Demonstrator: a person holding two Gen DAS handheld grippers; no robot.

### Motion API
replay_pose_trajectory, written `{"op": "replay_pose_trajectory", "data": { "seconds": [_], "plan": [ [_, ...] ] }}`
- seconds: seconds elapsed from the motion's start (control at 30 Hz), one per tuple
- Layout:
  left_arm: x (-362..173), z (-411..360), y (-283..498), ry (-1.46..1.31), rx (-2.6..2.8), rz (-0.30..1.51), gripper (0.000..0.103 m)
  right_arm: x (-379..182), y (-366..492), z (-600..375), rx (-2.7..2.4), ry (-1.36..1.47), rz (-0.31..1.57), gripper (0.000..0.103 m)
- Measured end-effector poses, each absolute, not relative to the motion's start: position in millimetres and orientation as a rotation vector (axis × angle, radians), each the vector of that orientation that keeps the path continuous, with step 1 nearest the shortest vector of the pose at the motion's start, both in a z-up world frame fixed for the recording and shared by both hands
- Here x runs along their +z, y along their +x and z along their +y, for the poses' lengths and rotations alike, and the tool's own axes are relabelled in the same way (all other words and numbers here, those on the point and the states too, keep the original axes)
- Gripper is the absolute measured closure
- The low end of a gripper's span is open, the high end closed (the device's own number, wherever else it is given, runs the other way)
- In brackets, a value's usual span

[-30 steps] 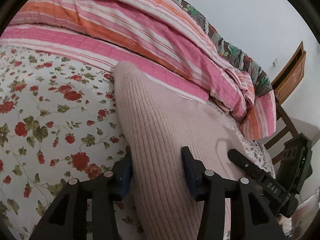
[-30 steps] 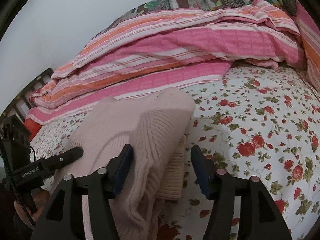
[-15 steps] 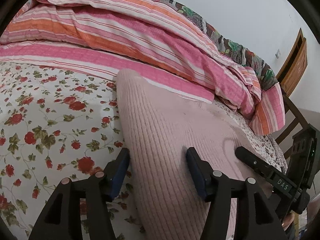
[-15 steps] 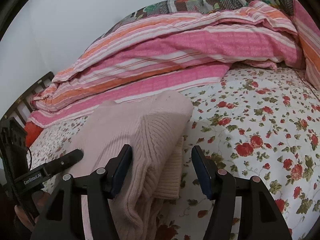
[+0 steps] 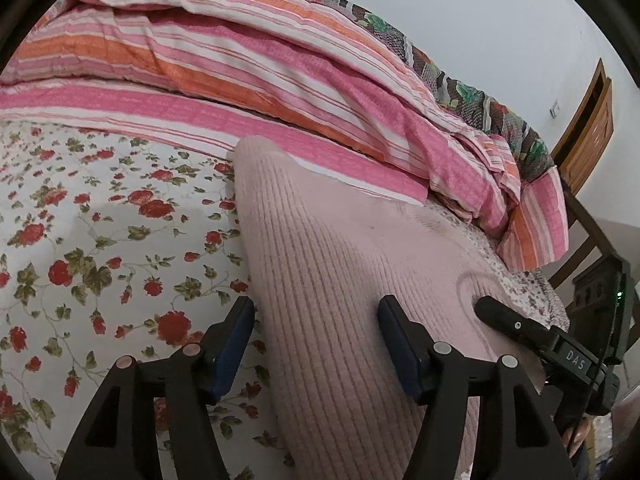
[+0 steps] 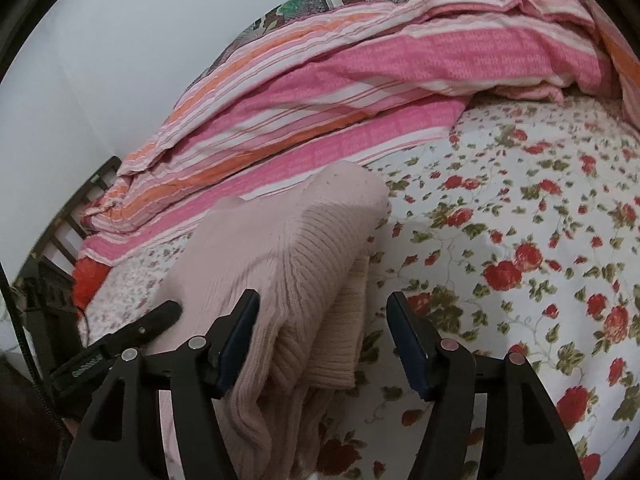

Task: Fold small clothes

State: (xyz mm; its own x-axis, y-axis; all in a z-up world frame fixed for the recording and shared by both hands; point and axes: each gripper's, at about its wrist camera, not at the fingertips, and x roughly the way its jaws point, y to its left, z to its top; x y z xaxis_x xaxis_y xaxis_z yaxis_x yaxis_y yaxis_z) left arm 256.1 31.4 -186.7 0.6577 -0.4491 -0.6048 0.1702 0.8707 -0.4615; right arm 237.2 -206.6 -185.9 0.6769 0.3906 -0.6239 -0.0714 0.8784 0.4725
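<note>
Sweater (image 5: 340,280), pale pink knit, lies folded on the flowered bed (image 5: 100,220), apparently just let go. Left hand-held gripper (image 5: 316,340) and right hand-held gripper (image 6: 322,336) straddle its edges, jaws opening, unclenched. Next: smoothing or another fold.

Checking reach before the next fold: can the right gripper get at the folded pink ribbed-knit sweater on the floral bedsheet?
Probably yes: the right gripper, jaws opening, already straddles the pink ribbed-knit sweater, with nothing between them.

Soft, even indoor light, faint shadows, sharp focus, with heavy fisheye bending and black corners.
</note>
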Motion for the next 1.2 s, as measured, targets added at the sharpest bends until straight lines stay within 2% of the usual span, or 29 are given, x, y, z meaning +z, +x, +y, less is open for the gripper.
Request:
{"op": "replay_pose_trajectory", "data": {
  "seconds": [0.07,0.37,0.7,0.97,1.1,1.2],
  "plan": [
    [-189,34,257,-0.406,-0.371,0.785,0.039,-186,237,-209,0.278,0.454,0.792,0.041],
    [-180,47,254,-0.463,-0.382,0.755,0.040,-168,225,-193,0.288,0.282,0.745,0.067],
    [-170,48,314,-0.420,-0.333,0.893,0.041,-167,224,-216,0.316,0.346,0.761,0.068],
    [-192,48,373,-0.402,-0.302,0.962,0.042,-162,220,-210,0.352,0.281,0.735,0.068],
    [-193,50,380,-0.411,-0.296,0.911,0.075,-165,227,-211,0.354,0.292,0.745,0.068],
    [-183,42,376,-0.328,-0.273,0.868,0.077,-166,233,-210,0.362,0.309,0.750,0.068]
  ]
}}
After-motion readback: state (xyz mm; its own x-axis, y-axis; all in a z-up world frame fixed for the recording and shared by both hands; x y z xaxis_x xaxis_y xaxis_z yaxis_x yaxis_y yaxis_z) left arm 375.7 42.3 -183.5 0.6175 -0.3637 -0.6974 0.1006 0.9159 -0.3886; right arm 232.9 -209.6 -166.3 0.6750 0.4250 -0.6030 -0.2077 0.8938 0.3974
